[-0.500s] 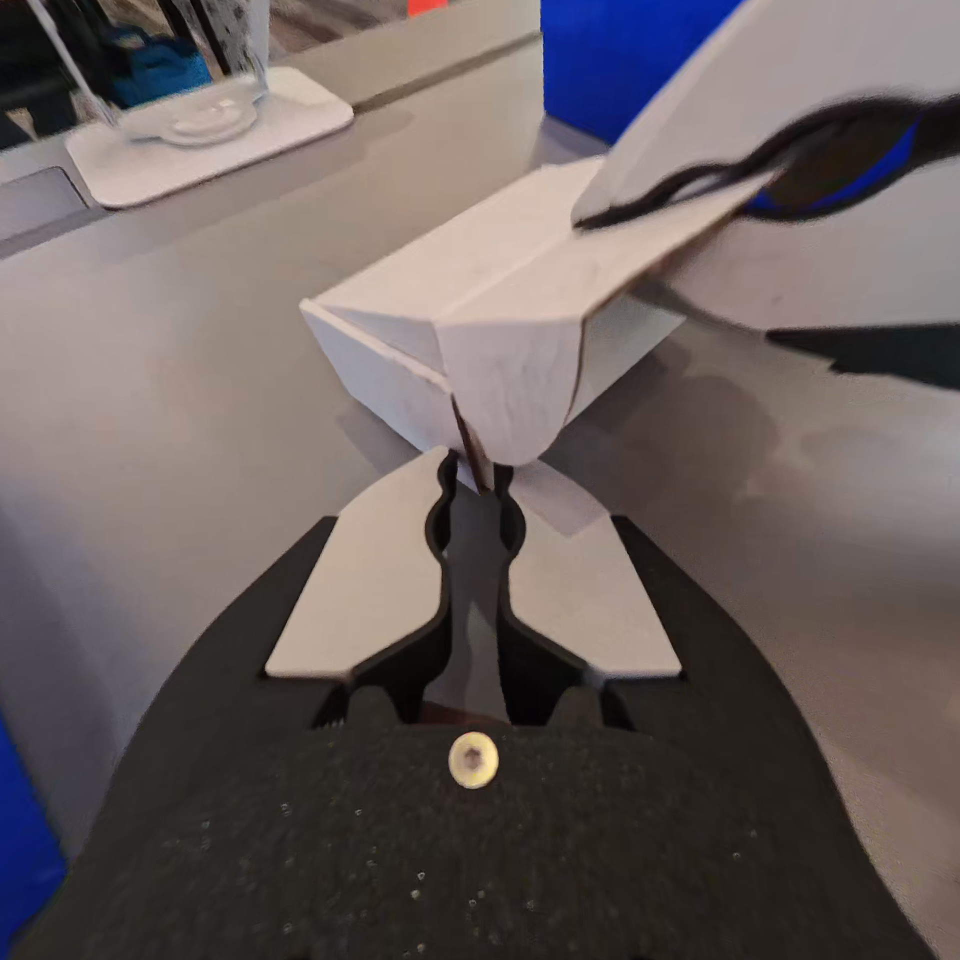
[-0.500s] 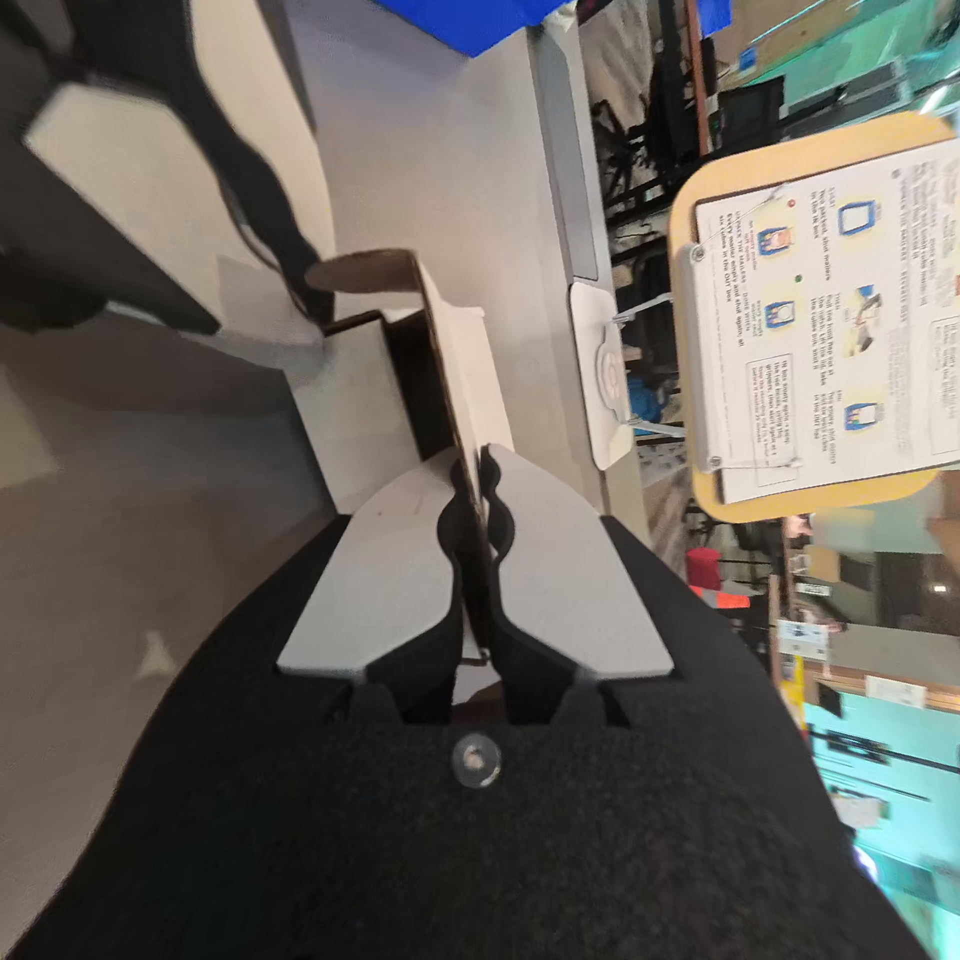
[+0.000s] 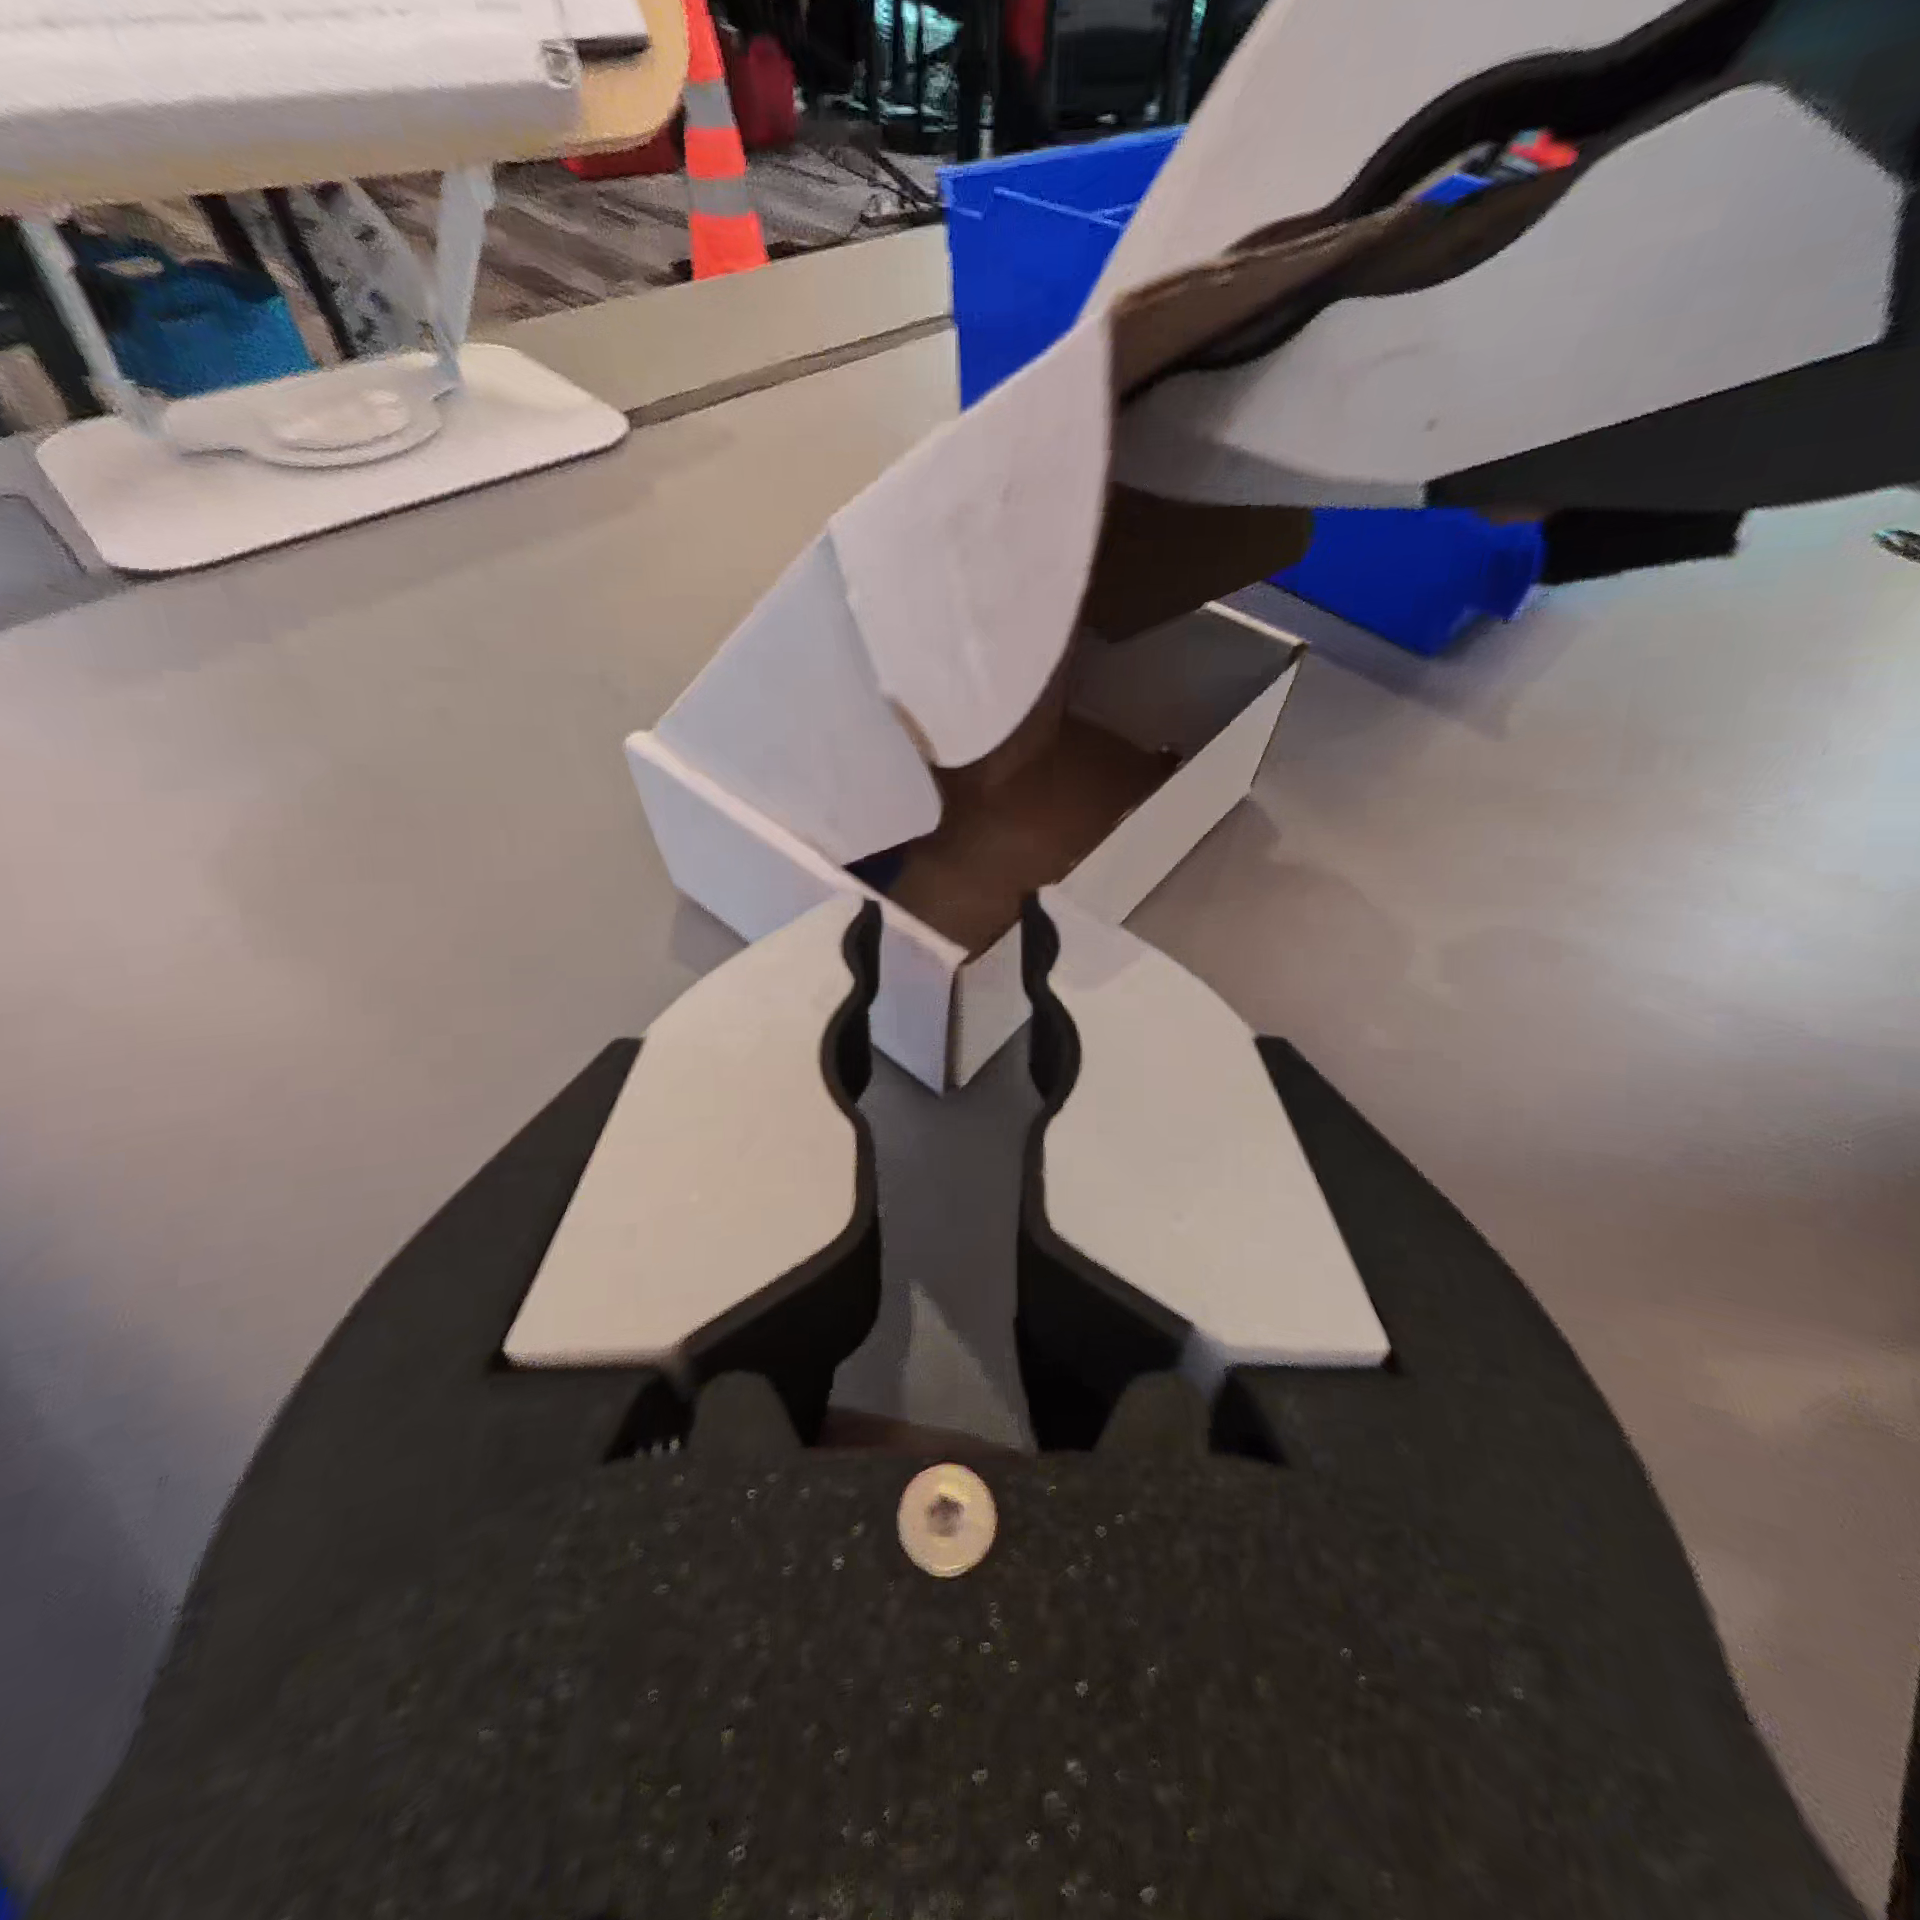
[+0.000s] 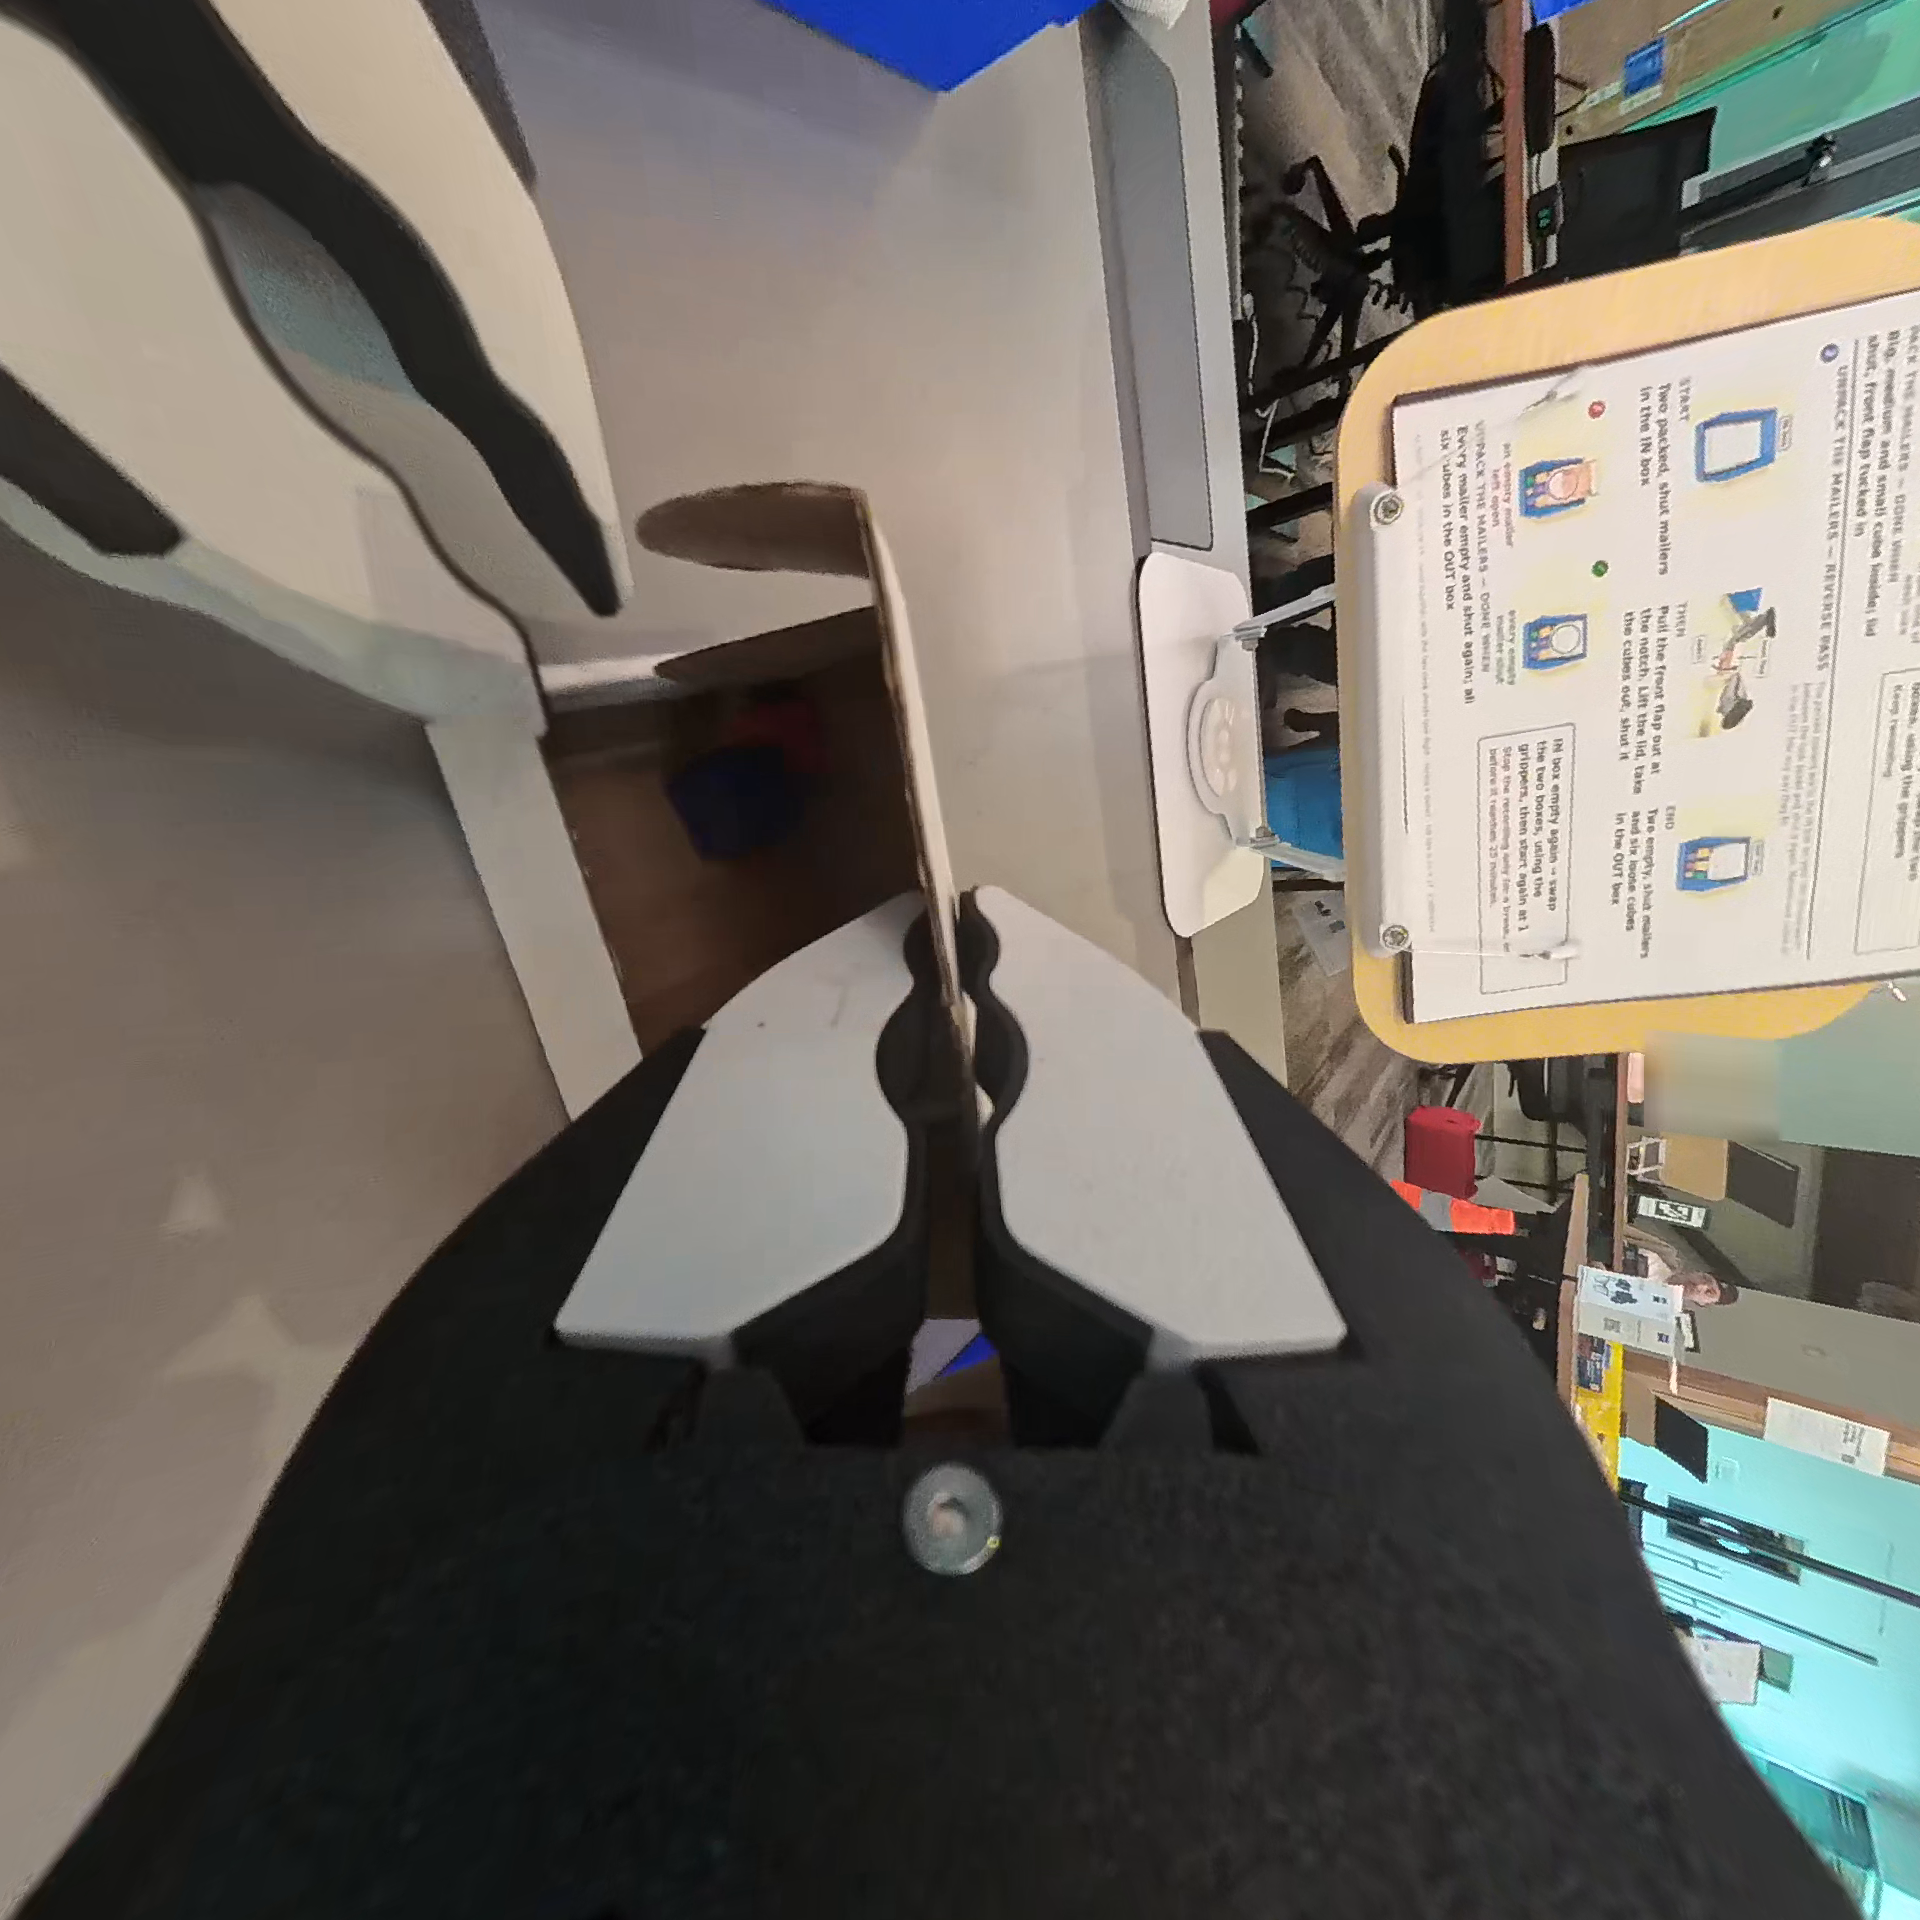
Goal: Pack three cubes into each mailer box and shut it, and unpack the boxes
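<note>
In the left wrist view, the left claw [image 3: 951, 940] stands open with nothing in it, its tips either side of the near corner of the white mailer box [image 3: 790, 883] on the grey bench [image 3: 312, 831]. The box's lid [image 3: 966, 582] is raised, pinched by the right claw [image 3: 1174, 348] above; a blue bin [image 3: 1039, 270] sits behind. In the right wrist view, the right claw [image 4: 958, 935] is clamped on the lid's edge [image 4: 914, 727], and blue and red cubes [image 4: 743, 774] lie blurred inside the box.

Grey table [image 3: 312, 883] bears mailer box [image 3: 758, 873] (white), blue bin [image 3: 1423, 582].
</note>
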